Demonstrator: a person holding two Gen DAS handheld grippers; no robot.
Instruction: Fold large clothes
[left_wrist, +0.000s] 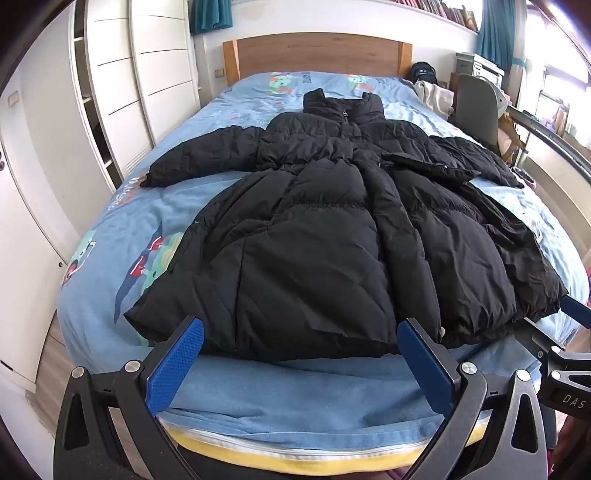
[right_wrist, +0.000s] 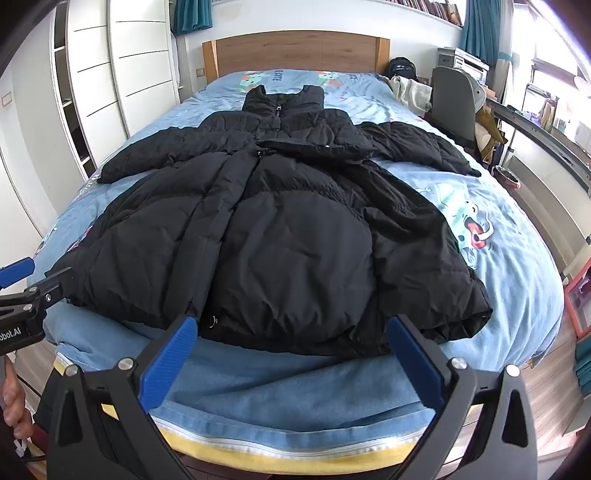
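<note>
A large black puffer coat (left_wrist: 332, 221) lies flat on the bed, front up, collar toward the headboard, both sleeves spread out to the sides. It also shows in the right wrist view (right_wrist: 280, 229). My left gripper (left_wrist: 301, 328) is open and empty, just in front of the coat's hem at the foot of the bed. My right gripper (right_wrist: 291, 326) is open and empty, in front of the hem further right. The right gripper's finger shows at the right edge of the left wrist view (left_wrist: 576, 310).
The bed has a blue cartoon-print cover (left_wrist: 122, 236) and a wooden headboard (left_wrist: 317, 53). White wardrobes (left_wrist: 122, 85) stand on the left. A grey chair (right_wrist: 452, 99) and cluttered desk stand on the right. A cream garment (right_wrist: 410, 92) lies by the pillow end.
</note>
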